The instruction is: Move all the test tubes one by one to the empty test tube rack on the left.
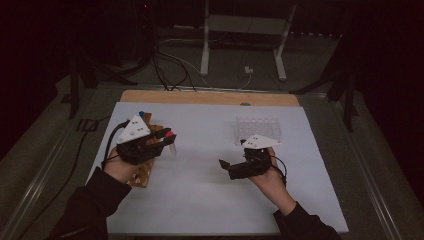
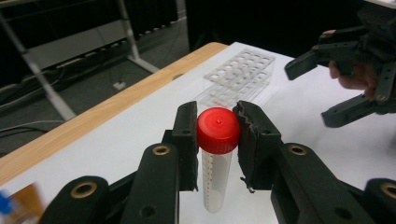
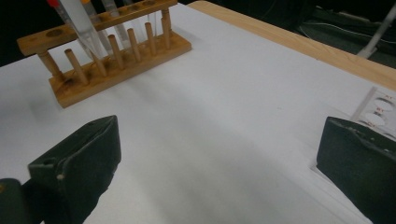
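Note:
My left gripper (image 1: 168,136) is shut on a clear tube with a red cap (image 2: 218,130), gripped just under the cap and hanging upright over the white table sheet (image 1: 210,195). The tube's lower end is off the sheet. A wooden tube rack (image 1: 141,176) lies below my left hand; in the right gripper view the wooden rack (image 3: 116,60) holds several tubes. A clear plastic rack (image 1: 257,129) stands at the back right with bare holes. My right gripper (image 1: 231,156) hovers open in front of it, jaws wide apart (image 3: 219,135) with nothing between them.
The table's wooden far edge (image 1: 210,97) runs behind the sheet. Beyond it are a metal stand (image 1: 245,30) and cables on a dark floor. The clear rack (image 2: 243,70) lies ahead of the held tube, and the right gripper (image 2: 310,95) is off to its right.

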`<state>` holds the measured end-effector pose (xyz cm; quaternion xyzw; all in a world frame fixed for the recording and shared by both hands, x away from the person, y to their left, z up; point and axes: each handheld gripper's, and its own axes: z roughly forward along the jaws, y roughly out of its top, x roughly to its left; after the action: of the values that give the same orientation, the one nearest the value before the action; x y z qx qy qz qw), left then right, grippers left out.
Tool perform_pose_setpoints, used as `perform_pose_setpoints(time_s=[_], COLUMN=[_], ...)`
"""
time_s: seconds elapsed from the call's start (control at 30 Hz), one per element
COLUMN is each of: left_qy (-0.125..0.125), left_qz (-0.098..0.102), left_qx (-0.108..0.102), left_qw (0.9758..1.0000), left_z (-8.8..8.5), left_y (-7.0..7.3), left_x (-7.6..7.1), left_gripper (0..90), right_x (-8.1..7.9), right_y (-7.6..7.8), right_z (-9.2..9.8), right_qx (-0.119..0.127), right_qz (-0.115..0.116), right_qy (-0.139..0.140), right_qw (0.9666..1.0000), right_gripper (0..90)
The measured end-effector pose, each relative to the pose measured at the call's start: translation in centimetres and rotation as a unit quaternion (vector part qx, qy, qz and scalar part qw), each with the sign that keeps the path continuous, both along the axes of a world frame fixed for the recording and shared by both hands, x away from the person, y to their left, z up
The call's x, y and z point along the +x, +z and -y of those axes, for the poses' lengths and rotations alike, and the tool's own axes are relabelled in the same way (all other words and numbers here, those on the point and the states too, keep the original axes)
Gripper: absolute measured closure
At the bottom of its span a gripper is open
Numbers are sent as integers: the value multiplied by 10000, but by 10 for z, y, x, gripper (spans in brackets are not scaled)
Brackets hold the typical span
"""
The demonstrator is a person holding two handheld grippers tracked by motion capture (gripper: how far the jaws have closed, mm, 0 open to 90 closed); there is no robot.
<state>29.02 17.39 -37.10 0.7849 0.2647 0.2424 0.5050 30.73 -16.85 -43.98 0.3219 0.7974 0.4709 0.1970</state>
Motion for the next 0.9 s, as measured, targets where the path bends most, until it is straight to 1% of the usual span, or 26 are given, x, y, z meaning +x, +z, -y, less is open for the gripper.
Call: perform_pose_setpoints(time_s=[0.03, 0.17, 0.3, 0.4, 0.5, 0.63, 0.7, 0.73, 0.77, 0.83, 0.87, 0.9], left_qy=[34, 205, 340, 490, 695, 1091, 1209, 1294, 1340, 1401, 1437, 1463], left_qz=[3, 20, 35, 78, 103, 129, 77, 130, 130, 61, 114, 102], left_qx=[14, 57, 111, 206, 280, 346, 252, 307, 290, 138, 34, -136], left_qw=[10000, 9998, 9994, 9986, 9971, 9933, 9923, 9910, 9905, 9900, 9895, 9891], left_z=[-5, -22, -35, -47, -61, -82, -91, -94, -96, -101, -103, -104], left_y=[1, 4, 3, 2, 0, -5, -8, -10, -12, -17, -21, -24], left_x=[-2, -11, -20, -29, -37, -42, -42, -42, -41, -37, -35, -33], left_gripper=[716, 716, 716, 716, 716, 716, 716, 716, 716, 716, 716, 716], right_x=[0, 0, 0, 0, 0, -1, -1, -1, 0, 0, 0, 1], right_y=[0, 2, 2, 2, 3, 2, 2, 1, 1, 1, 1, 0], right_z=[0, 3, 5, 5, 6, 4, 3, 3, 3, 3, 3, 4], right_qx=[-9, 67, 91, 82, 94, 61, 52, 46, 40, 21, 18, 12], right_qz=[46, 77, 67, 52, 52, 59, 46, 44, 42, 35, 26, 13], right_qy=[-12, -37, -20, -28, -22, 7, 12, 7, 9, -7, -12, -24], right_qw=[10000, 9999, 9999, 9999, 9999, 10000, 10000, 10000, 10000, 10000, 10000, 10000], right_gripper=[0, 0, 0, 0, 0, 0, 0, 0, 0, 0, 0, 0])
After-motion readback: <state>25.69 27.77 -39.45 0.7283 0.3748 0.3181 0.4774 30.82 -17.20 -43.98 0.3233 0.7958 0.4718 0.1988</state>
